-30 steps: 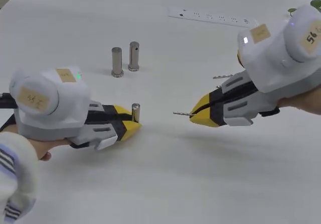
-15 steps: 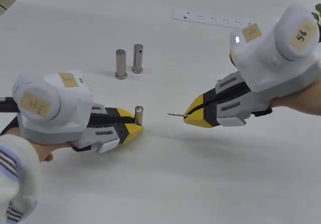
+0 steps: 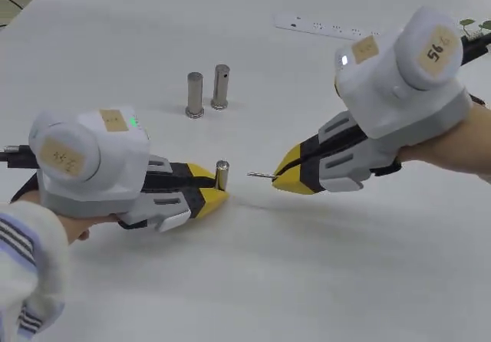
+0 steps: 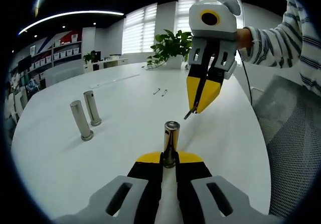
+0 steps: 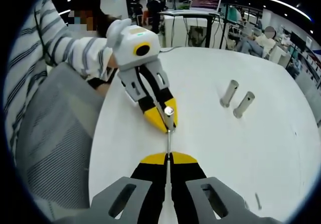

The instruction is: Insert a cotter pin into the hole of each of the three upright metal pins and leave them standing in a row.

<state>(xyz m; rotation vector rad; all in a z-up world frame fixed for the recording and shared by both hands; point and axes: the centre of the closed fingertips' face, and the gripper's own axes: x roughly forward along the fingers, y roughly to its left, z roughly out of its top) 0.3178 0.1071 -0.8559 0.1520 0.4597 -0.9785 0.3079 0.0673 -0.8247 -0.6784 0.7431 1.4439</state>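
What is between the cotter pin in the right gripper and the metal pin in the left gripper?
Nothing: in the head view the gap from cotter pin to metal pin shows bare white table.

- A short silver cylindrical metal pin (image 3: 222, 175) stands upright on the desk (image 3: 253, 281), clamped low between the left gripper (image 3: 221, 192) jaws.
- A thin wire cotter pin (image 3: 260, 175) juts level from the closed right gripper (image 3: 278, 179) jaws, its tip just short of that pin's top.
- A second silver pin (image 3: 195, 94) and a third silver pin (image 3: 221, 86) stand upright side by side, well beyond the left jaws.
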